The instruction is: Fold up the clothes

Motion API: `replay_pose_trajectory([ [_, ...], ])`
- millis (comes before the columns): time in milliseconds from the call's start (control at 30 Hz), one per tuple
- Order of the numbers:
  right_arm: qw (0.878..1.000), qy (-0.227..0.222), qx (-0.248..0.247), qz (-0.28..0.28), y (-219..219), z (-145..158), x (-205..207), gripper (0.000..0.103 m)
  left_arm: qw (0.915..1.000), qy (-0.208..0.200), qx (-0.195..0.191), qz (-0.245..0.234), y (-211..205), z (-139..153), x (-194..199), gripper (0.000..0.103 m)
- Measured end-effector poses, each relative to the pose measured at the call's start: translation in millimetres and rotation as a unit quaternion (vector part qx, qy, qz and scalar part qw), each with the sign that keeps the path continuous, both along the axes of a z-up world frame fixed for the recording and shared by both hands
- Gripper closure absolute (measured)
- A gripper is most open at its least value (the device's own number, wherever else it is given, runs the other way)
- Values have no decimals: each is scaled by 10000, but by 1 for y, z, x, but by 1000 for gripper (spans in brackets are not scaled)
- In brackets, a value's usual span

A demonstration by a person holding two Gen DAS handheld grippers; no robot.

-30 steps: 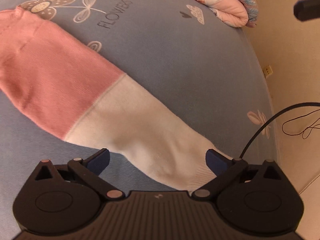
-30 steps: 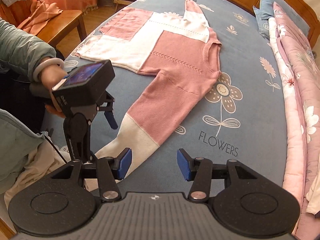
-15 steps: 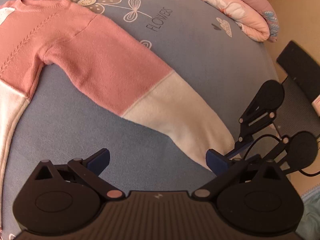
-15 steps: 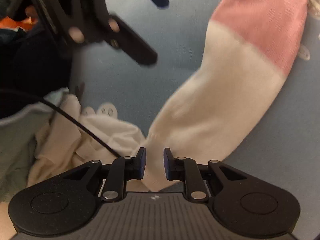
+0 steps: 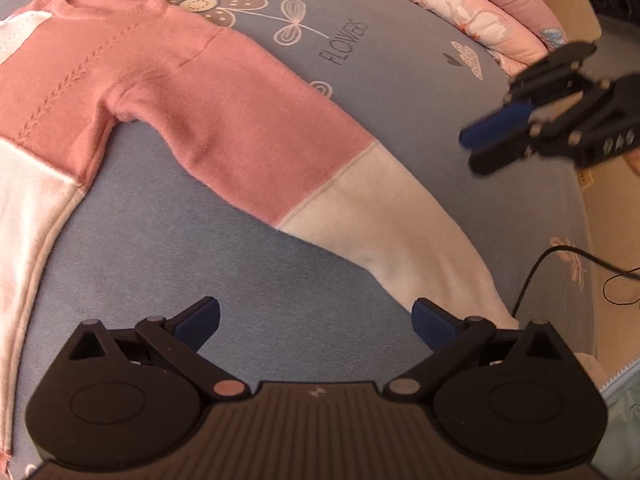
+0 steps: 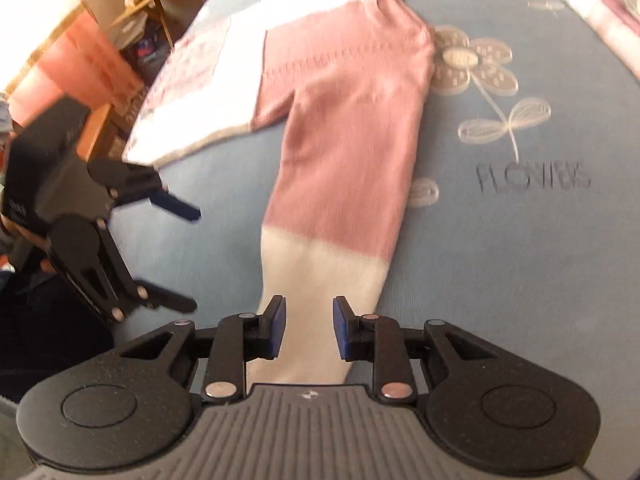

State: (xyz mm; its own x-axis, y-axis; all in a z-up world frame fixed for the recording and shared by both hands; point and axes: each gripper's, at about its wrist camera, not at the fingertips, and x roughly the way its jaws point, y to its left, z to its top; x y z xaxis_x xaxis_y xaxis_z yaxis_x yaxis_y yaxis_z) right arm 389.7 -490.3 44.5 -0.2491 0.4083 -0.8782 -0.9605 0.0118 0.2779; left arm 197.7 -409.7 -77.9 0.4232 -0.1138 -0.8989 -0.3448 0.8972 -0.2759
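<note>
Barely begun — sweater point(image 5: 168, 92) lies flat, unfolded on the bed point(image 5: 280, 280); right tongs point(image 6: 308, 328) opening astride its white cuff, left tongs point(image 5: 316, 320) wide, empty beside sleeve.

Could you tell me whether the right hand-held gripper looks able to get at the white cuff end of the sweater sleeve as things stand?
Probably yes: the right hand-held gripper, jaws opening, already frames the sleeve, with nothing lying across it.
</note>
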Motion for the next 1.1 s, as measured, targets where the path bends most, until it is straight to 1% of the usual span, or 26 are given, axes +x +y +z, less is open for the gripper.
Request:
replay_pose_trajectory([
  [33, 9997, -80, 226, 56, 11, 17, 3, 73, 10000, 19, -6, 77, 4, 0, -4, 2],
  [100, 9966, -379, 697, 210, 34, 55, 9, 67, 9998, 56, -5, 216, 13, 0, -11, 2],
  [133, 9942, -438, 960, 231, 45, 74, 13, 66, 9996, 63, 2, 269, 17, 1, -15, 2],
  [267, 9810, -342, 1892, 267, 84, 141, 29, 63, 9986, -53, -38, 529, 33, 6, -27, 2],
  [300, 9779, -359, 2046, 246, 93, 152, 29, 60, 9981, -96, -56, 610, 38, 8, -29, 2],
  [333, 9756, -424, 2140, 237, 102, 158, 28, 59, 9975, -118, -45, 693, 44, 8, -31, 2],
  [367, 9741, -478, 2201, 211, 111, 160, 27, 55, 9969, -130, -22, 778, 49, 9, -33, 2],
  [400, 9747, -472, 2177, 163, 122, 156, 25, 54, 9961, -141, 6, 875, 55, 9, -35, 2],
  [433, 9776, -406, 2060, 127, 135, 143, 22, 54, 9951, -154, 11, 974, 62, 8, -37, 2],
  [533, 9886, -299, 1473, 14, 177, 81, 6, 57, 9917, -208, -90, 1269, 80, 5, -47, 2],
  [600, 9952, -279, 935, -65, 204, 27, -9, 93, 9893, -208, -168, 1437, 89, 2, -55, 2],
  [633, 9971, -255, 710, -72, 216, 3, -16, 94, 9884, -200, -193, 1491, 92, 1, -60, 2],
  [733, 9996, -43, 244, -105, 242, -50, -33, 94, 9875, -115, -217, 1559, 98, -6, -72, 2],
  [800, 9999, -151, -73, -34, 246, -76, -48, 94, 9869, -51, -255, 1592, 102, -11, -79, 2],
  [867, 9980, -416, -469, 115, 244, -101, -58, 96, 9862, -22, -302, 1628, 106, -16, -84, 2],
  [900, 9968, -485, -626, 144, 240, -109, -57, 100, 9858, -12, -325, 1646, 108, -19, -86, 2],
  [933, 9966, -418, -697, 102, 233, -111, -55, 101, 9855, -6, -340, 1664, 109, -21, -88, 2],
  [1000, 9961, -282, -839, 18, 221, -116, -49, 100, 9848, 2, -365, 1700, 113, -24, -91, 2],
  [1033, 9965, -221, -811, -25, 216, -113, -48, 99, 9847, -3, -358, 1707, 114, -25, -92, 2],
  [1100, 9990, -121, -423, -114, 212, -92, -47, 94, 9851, -41, -347, 1685, 115, -26, -92, 2],
])
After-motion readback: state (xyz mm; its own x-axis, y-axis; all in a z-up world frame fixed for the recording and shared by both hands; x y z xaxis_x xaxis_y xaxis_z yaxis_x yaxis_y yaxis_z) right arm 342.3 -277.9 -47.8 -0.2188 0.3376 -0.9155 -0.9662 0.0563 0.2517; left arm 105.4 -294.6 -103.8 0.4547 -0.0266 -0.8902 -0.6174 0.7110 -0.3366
